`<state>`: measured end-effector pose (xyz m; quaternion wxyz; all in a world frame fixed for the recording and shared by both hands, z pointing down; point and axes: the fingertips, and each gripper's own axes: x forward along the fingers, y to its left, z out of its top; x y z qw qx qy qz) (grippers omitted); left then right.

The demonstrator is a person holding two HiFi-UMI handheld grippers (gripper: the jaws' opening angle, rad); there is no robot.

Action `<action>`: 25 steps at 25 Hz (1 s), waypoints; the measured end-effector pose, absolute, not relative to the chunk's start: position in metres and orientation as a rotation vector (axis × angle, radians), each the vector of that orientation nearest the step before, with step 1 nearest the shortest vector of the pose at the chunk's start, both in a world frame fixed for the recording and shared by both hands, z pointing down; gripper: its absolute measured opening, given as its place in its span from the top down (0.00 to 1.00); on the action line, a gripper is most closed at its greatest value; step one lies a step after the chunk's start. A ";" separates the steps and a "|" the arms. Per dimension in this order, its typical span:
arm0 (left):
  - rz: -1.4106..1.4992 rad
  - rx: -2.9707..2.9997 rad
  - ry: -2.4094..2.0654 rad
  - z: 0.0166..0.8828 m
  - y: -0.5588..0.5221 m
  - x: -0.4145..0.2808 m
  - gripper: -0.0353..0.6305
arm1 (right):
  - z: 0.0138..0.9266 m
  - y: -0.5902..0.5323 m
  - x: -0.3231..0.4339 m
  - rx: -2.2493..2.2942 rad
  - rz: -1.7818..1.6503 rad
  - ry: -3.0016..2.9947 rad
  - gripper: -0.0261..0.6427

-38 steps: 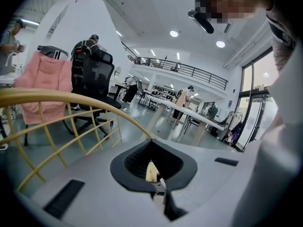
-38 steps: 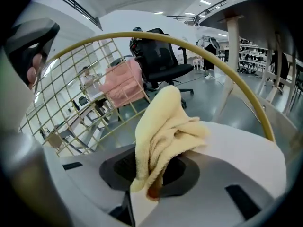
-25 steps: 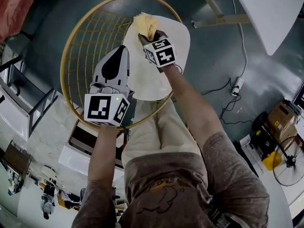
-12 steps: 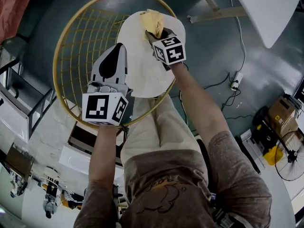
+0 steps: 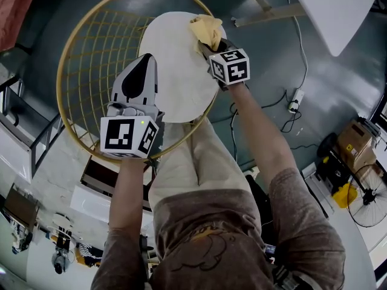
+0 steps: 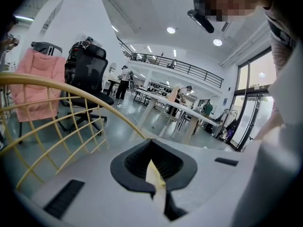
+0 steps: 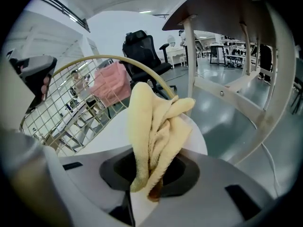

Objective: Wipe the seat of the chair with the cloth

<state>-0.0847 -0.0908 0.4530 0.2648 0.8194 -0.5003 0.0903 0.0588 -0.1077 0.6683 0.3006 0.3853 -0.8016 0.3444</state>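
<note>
Since a second ago the right gripper (image 5: 211, 41) has been sliding the cloth (image 5: 205, 28) along the far edge of the seat (image 5: 172, 65), from the middle of that edge towards the seat's right-hand side. Its jaws are pinching the yellow cloth, which is bunching up in loose folds out of the front of them and pressing on the pale round seat at its far right rim. The left gripper (image 5: 144, 65) is hanging over the seat's left edge, where the seat meets the gold wire back (image 5: 91, 65). Its jaws are sitting close together with nothing between them, only a thin pale slit showing. The person's legs are standing against the seat's near edge. A white table (image 5: 338, 11) is standing well off to the seat's far right.
</note>
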 end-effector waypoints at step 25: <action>0.254 2.248 -1.341 0.444 -0.076 -0.071 0.93 | 0.654 -0.069 0.198 1.308 0.990 -1.964 0.79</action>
